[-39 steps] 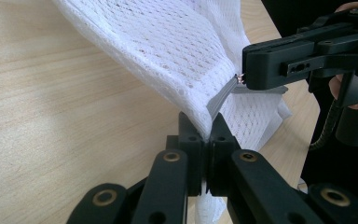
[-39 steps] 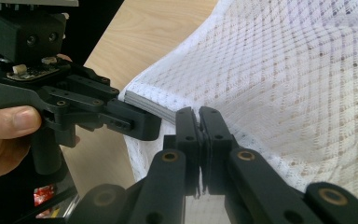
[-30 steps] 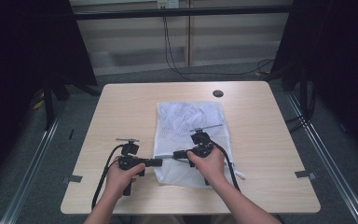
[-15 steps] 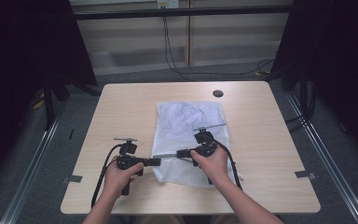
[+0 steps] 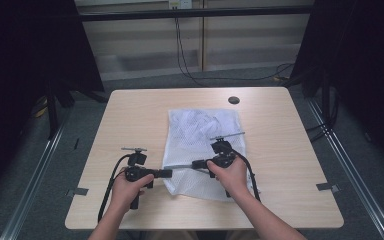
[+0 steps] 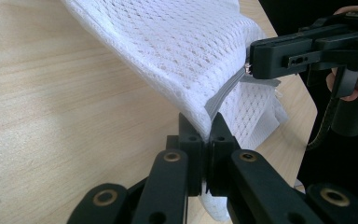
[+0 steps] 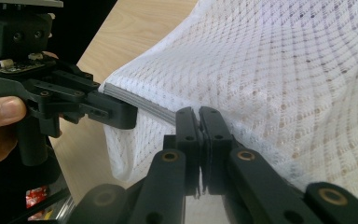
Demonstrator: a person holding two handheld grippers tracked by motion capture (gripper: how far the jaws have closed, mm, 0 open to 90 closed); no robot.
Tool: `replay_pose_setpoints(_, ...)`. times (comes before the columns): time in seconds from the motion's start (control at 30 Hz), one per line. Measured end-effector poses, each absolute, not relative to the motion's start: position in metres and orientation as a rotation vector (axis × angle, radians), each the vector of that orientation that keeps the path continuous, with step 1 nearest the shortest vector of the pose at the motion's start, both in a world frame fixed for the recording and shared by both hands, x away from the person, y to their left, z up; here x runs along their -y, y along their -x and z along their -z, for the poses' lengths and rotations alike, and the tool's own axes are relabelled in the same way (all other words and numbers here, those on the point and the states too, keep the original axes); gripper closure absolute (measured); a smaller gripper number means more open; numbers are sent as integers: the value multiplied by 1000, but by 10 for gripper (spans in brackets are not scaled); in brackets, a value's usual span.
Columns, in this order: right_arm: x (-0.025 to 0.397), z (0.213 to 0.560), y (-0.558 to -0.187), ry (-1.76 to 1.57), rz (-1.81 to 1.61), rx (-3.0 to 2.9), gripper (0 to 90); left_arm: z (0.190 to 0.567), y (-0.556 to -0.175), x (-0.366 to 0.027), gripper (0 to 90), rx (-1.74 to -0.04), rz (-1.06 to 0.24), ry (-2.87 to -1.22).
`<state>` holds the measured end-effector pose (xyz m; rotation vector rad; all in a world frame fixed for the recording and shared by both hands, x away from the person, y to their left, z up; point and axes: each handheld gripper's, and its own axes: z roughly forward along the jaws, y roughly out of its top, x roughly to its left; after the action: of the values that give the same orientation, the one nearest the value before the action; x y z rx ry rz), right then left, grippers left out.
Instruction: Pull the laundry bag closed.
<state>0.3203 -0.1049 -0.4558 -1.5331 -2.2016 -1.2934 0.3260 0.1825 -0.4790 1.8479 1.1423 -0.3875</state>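
A white mesh bag (image 5: 200, 135) lies flat on the wooden table (image 5: 130, 115), its near left edge lifted. Along that edge runs a grey zipper strip (image 5: 180, 166). My left gripper (image 5: 167, 173) is shut on the bag's corner at the end of the zipper strip (image 6: 223, 91). My right gripper (image 5: 196, 164) faces it from the right and is shut on the zipper strip (image 7: 144, 105) a short way along. In the left gripper view the right gripper (image 6: 256, 60) clamps the strip just beyond my left gripper (image 6: 209, 126). In the right gripper view the left gripper (image 7: 121, 114) holds the bag (image 7: 284, 70) beside my right gripper (image 7: 199, 114).
A black round grommet (image 5: 234, 100) sits in the table's far side. Bare wood lies left and right of the bag. Cables trail from both grippers toward the near edge. Grey floor and metal rails (image 5: 345, 150) flank the table.
The right hand has shifted very slightly toward the near edge. Both grippers keep their hold on the bag's zipper edge.
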Motion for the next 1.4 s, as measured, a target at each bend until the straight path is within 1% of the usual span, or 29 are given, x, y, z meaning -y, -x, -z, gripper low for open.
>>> replay_pose_setpoints(0.57,116,457,-319,1550,1287,2204,871,479,-327,-184,877,-1144,388,-1852)
replay_pose_setpoints(1.4,122,456,-318,1546,1286,2209,871,479,-327,-185,877,-1149,389,-1854)
